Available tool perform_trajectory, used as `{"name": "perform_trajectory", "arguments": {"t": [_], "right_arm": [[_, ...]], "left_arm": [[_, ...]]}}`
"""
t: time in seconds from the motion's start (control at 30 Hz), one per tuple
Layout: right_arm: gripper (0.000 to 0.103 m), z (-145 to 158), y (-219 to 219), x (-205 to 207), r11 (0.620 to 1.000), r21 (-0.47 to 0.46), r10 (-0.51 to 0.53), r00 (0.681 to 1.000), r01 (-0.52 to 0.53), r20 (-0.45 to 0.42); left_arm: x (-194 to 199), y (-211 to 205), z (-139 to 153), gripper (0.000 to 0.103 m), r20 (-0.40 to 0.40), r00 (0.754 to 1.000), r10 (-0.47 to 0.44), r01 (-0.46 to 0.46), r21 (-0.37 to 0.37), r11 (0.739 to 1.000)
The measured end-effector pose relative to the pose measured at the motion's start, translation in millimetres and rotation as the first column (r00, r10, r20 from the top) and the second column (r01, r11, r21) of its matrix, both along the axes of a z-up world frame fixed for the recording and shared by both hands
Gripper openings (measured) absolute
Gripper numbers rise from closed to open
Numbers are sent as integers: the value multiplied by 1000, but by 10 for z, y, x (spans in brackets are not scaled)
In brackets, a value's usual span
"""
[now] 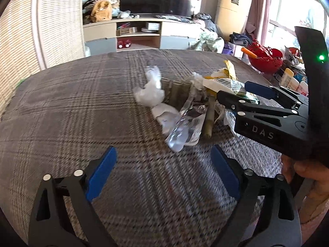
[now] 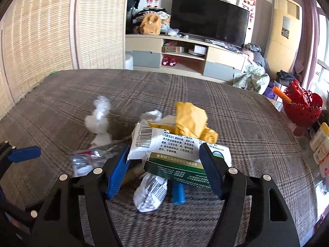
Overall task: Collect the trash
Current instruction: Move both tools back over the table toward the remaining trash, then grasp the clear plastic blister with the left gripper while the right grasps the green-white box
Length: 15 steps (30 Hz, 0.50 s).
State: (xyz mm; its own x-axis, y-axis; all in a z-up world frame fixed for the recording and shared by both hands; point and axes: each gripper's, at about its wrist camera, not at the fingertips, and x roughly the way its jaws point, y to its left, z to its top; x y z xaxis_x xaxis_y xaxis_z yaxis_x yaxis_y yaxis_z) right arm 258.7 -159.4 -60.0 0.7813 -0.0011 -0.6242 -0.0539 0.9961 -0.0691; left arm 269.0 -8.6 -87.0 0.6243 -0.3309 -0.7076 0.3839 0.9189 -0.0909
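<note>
A heap of trash lies on the plaid table cloth [image 1: 82,107]. It holds a white crumpled tissue [image 1: 151,91], a clear plastic wrapper [image 1: 181,131], a beige tube [image 1: 208,119] and a torn white and green medicine box [image 2: 181,150] with a yellow paper [image 2: 191,121] behind it. My left gripper [image 1: 163,164] is open and empty, just short of the heap. My right gripper [image 2: 164,158] is open, its blue pads on either side of the medicine box; it also shows in the left wrist view [image 1: 238,93]. A blue cap [image 2: 178,193] and a printed wrapper [image 2: 150,193] lie below it.
A red basket [image 1: 265,58] with an orange-handled tool stands at the table's right edge, beside bottles [image 1: 287,78]. A TV cabinet [image 2: 185,53] with a dark television [image 2: 207,22] stands behind the table. A woven screen [image 2: 41,45] is on the left.
</note>
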Motion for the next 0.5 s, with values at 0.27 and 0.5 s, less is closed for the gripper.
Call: {"name": "perform_trajectory", "arguments": {"t": [0.27, 0.5], "right_arm": [[49, 34, -90, -20, 999, 5, 53, 999, -53, 12], [18, -12, -279, -113, 996, 68, 62, 998, -61, -1]], "left_arm": [[225, -180, -84, 58, -42, 998, -47, 45, -46, 998], [267, -240, -91, 39, -50, 997, -66, 63, -70, 996]]}}
